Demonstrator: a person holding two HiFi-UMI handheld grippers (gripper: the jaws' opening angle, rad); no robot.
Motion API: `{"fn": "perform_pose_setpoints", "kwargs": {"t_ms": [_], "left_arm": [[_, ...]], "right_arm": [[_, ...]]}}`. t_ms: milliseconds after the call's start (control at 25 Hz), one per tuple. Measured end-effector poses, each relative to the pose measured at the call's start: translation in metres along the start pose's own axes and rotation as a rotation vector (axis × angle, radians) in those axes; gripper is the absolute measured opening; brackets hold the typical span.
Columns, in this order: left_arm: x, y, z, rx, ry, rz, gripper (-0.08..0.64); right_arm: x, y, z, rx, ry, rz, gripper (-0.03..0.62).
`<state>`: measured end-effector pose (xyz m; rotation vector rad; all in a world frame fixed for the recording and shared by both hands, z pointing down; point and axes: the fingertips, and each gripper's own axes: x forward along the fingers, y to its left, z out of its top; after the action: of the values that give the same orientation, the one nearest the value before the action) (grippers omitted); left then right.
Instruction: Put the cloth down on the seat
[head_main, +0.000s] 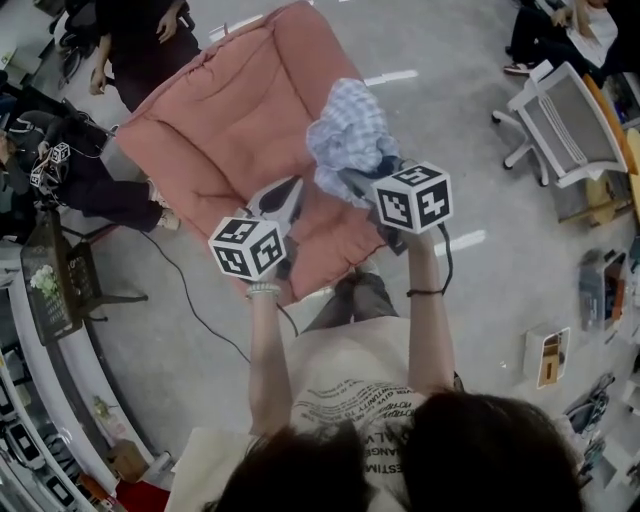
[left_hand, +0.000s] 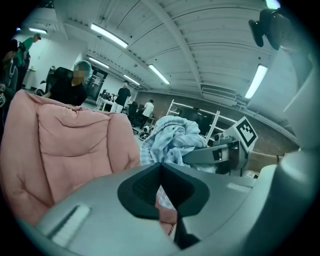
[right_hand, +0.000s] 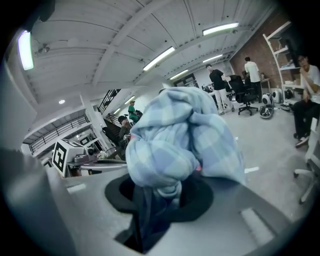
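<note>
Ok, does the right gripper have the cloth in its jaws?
Yes, the blue checked cloth sits bunched between the jaws of the right gripper, which are closed on it.

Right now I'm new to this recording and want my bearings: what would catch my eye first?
A bunched blue checked cloth stands out near the middle of the head view, clamped in the jaws of the right gripper. Beneath it, a big pink padded seat fills the upper middle of that view.
</note>
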<state>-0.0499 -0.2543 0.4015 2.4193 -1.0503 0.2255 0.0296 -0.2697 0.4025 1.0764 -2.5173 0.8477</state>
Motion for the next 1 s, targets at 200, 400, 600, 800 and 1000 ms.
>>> {"fn": "perform_pose_setpoints", "kwargs": {"t_ms": [200, 400, 600, 800, 1000], "left_arm": [[0.022, 0.021, -0.013, -0.02, 0.029, 0.025, 0.005], [0.05, 0.043, -0.028, -0.041, 0.057, 0.051, 0.005], [0.08, 0.061, -0.064, -0.052, 0.115, 0.055, 0.005], [0.102, 0.083, -0.094, -0.087, 0.148, 0.052, 0.005], [0.122, 0.101, -0.116, -0.107, 0.169, 0.061, 0.005]], "right_arm": [[0.025, -0.028, -0.002, -0.031, 0.052, 0.017, 0.118], [0.057, -0.052, -0.017, -0.055, 0.098, 0.063, 0.117], [0.089, -0.076, -0.048, -0.079, 0.152, 0.098, 0.117], [0.124, -0.102, -0.073, -0.041, 0.188, 0.113, 0.118], [0.149, -0.122, -0.089, -0.032, 0.212, 0.126, 0.117]]}}
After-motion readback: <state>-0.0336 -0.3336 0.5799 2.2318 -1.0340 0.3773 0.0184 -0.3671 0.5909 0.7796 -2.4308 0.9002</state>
